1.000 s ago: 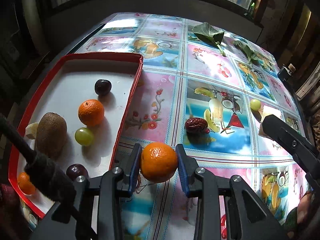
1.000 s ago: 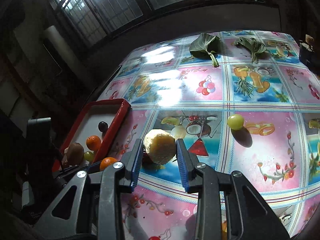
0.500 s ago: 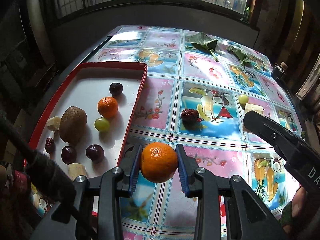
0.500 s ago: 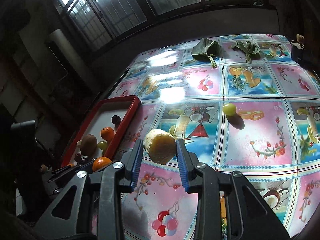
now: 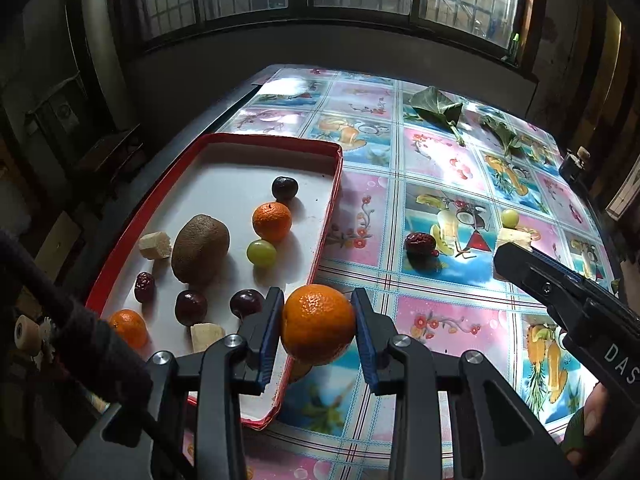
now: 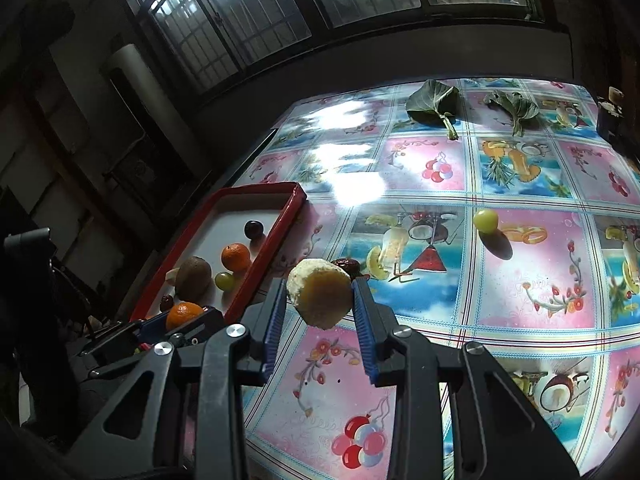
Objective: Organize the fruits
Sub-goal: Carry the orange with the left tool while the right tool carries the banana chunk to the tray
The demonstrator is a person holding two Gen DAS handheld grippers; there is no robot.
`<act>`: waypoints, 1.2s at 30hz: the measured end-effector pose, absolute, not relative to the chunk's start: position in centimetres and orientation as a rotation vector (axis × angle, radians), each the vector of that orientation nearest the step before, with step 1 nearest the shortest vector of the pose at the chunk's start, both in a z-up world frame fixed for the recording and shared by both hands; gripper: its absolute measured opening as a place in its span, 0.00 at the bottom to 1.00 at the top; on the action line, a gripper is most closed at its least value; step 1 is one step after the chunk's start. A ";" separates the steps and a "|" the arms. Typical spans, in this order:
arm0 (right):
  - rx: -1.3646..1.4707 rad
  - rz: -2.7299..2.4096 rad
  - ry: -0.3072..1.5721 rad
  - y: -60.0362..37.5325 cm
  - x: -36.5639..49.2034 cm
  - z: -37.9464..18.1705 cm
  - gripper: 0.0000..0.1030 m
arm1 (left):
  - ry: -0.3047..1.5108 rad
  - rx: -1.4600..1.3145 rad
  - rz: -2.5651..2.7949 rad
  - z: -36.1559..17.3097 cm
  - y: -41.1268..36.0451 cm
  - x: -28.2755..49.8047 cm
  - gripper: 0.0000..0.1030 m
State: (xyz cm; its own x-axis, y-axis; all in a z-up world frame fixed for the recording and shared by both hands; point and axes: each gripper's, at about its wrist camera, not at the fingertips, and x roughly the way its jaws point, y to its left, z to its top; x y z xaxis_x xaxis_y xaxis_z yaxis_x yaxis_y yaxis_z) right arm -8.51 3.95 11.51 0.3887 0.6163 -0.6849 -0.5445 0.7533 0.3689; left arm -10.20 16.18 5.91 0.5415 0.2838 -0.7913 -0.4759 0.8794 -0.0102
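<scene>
Both views overlook tray (image 5: 328, 216).

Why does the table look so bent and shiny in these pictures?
Both views come through fisheye lenses, so the straight tablecloth grid curves. In the right wrist view, window light makes white glare on the glossy cloth, washing out the print. In the left wrist view the glare is smaller, at the far corner; the room around stays dark.

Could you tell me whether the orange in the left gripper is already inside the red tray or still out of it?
Out: the orange is clamped in the left gripper, held over the red tray near its right rim.
</scene>
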 end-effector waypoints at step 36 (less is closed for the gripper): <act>0.019 0.781 0.952 8.3 -9.1 10.2 0.34 | 0.865 -0.255 0.595 5.4 21.6 -11.7 0.33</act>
